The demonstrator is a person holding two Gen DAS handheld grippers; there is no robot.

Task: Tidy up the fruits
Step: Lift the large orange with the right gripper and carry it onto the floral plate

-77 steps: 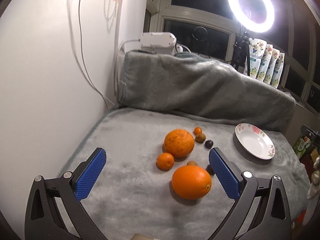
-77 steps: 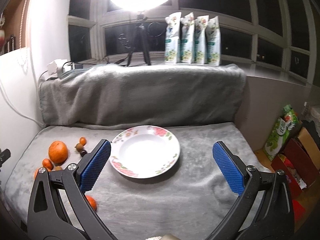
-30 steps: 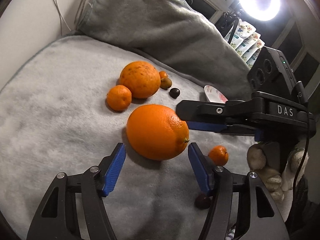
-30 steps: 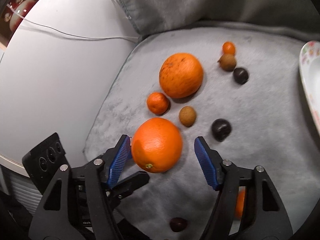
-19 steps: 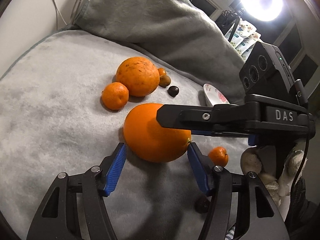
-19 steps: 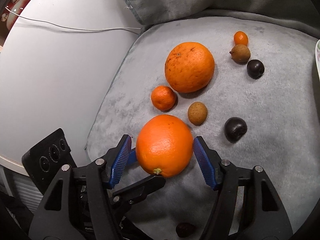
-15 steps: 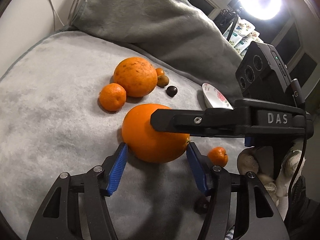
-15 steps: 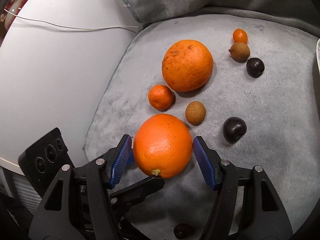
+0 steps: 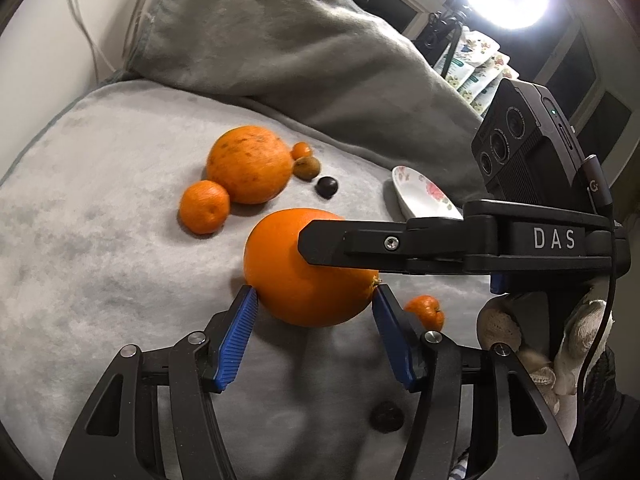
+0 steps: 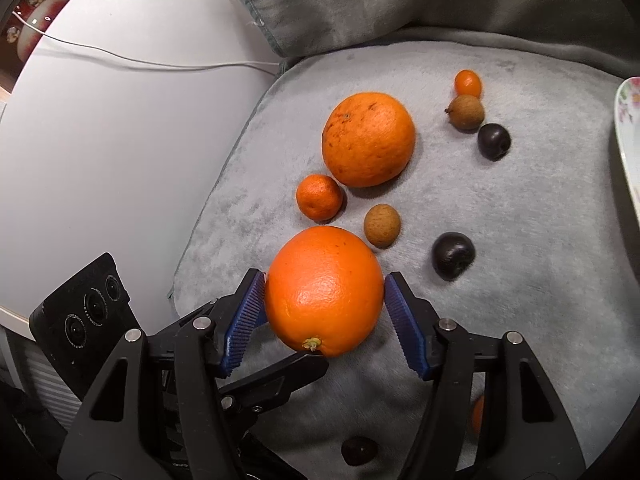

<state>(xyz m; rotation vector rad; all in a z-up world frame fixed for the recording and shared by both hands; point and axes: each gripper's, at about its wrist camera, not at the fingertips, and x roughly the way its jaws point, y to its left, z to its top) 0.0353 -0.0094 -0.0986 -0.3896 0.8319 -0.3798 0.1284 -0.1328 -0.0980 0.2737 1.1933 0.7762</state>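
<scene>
A large smooth orange [image 9: 304, 280] rests on the grey blanket [image 9: 100, 200]. Both grippers hold it from different sides. My left gripper [image 9: 313, 291] has its blue pads against the orange's lower flanks. My right gripper [image 10: 325, 277] has its pads touching the same orange [image 10: 324, 292] at its widest part. In the left wrist view, one black right finger [image 9: 360, 248] crosses the top of the fruit. A left finger [image 10: 280, 372] shows beneath the orange in the right wrist view. The flowered plate [image 9: 420, 196] lies beyond, partly hidden by the right gripper.
A speckled orange [image 10: 368, 140], a mandarin [image 10: 320, 196], a brown fruit [image 10: 382, 226] and dark fruits [image 10: 454, 256] lie just past the held orange. A small mandarin [image 9: 426, 312] and a dark fruit [image 9: 386, 416] sit near the left gripper. A white wall is on the left.
Both pairs of pads have drawn in until they meet the large orange. The right gripper's finger has slid further across the fruit in the left wrist view.
</scene>
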